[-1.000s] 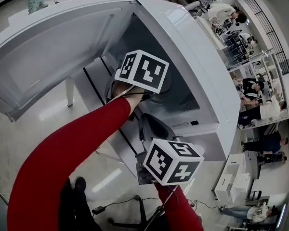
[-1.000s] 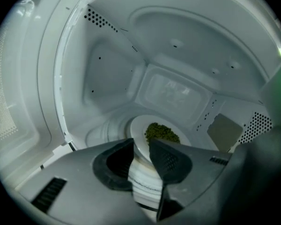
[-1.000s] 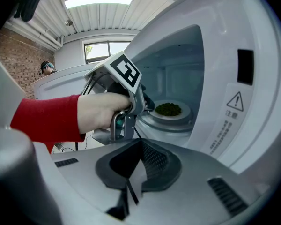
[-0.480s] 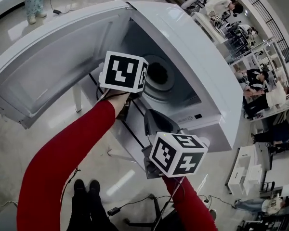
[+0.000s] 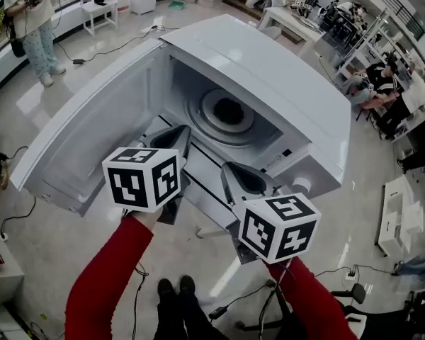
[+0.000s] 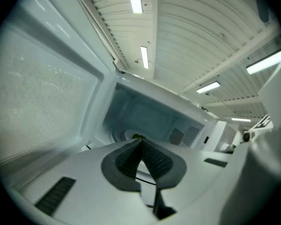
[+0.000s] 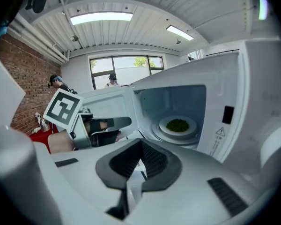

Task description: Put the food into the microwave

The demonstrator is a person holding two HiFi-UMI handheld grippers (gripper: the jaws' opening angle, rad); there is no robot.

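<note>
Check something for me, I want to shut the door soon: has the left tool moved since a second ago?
Yes. The left tool has drawn back out of the microwave cavity to just before its opening; its jaws have just closed, empty.

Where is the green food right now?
In the right gripper view, the green food sits on a white plate inside the open microwave, right of centre.
</note>
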